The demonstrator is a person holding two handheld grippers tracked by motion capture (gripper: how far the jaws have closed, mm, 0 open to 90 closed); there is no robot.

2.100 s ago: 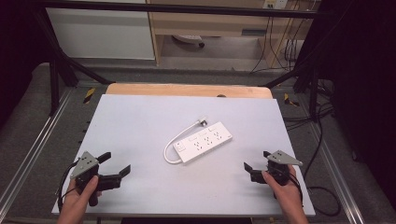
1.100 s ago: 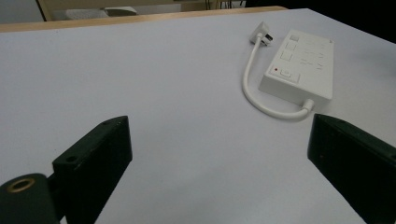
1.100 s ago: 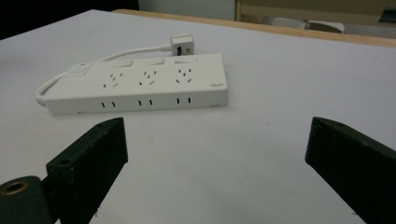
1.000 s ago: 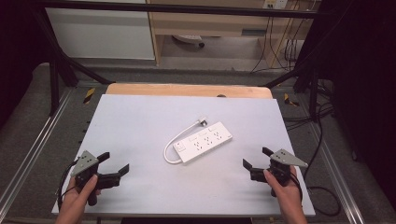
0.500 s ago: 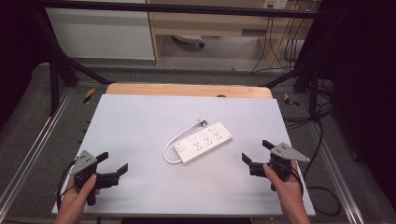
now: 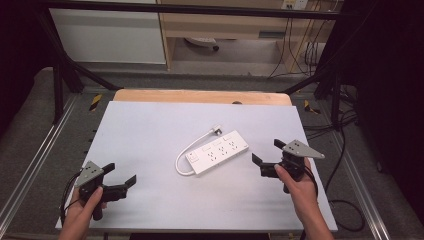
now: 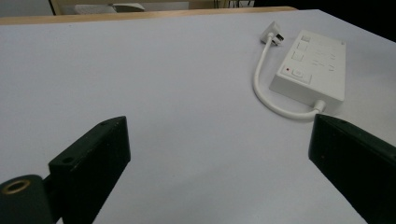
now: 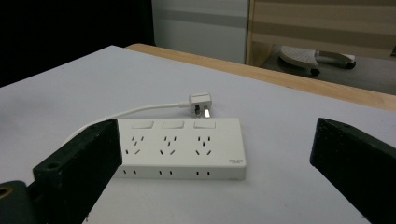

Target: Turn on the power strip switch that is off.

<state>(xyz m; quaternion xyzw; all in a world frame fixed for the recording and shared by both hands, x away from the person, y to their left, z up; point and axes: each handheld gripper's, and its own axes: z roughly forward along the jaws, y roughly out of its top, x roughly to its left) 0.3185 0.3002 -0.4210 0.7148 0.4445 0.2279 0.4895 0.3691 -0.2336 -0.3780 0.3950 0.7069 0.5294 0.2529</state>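
Observation:
A white power strip [image 6: 218,152] lies flat near the middle of the white table [image 6: 150,130], its short cord looping round to a plug [image 6: 217,129] just behind it. The strip [image 8: 180,147] faces the right gripper view with three switches and rows of sockets; its plug [image 8: 201,101] rests behind. In the left gripper view the strip [image 7: 314,67] and plug [image 7: 272,32] sit far right. My left gripper [image 6: 120,180] is open near the front left edge, empty. My right gripper [image 6: 266,158] is open just right of the strip, apart from it.
A wooden edge [image 6: 200,96] borders the table's far side. Metal rails [image 6: 45,150] run along both sides over grey floor. Cables [image 6: 345,150] hang off the right. A white cabinet [image 6: 107,35] and a shelf stand behind.
My right gripper has moved left and a little forward toward the power strip. My left gripper has barely shifted. The strip has not moved.

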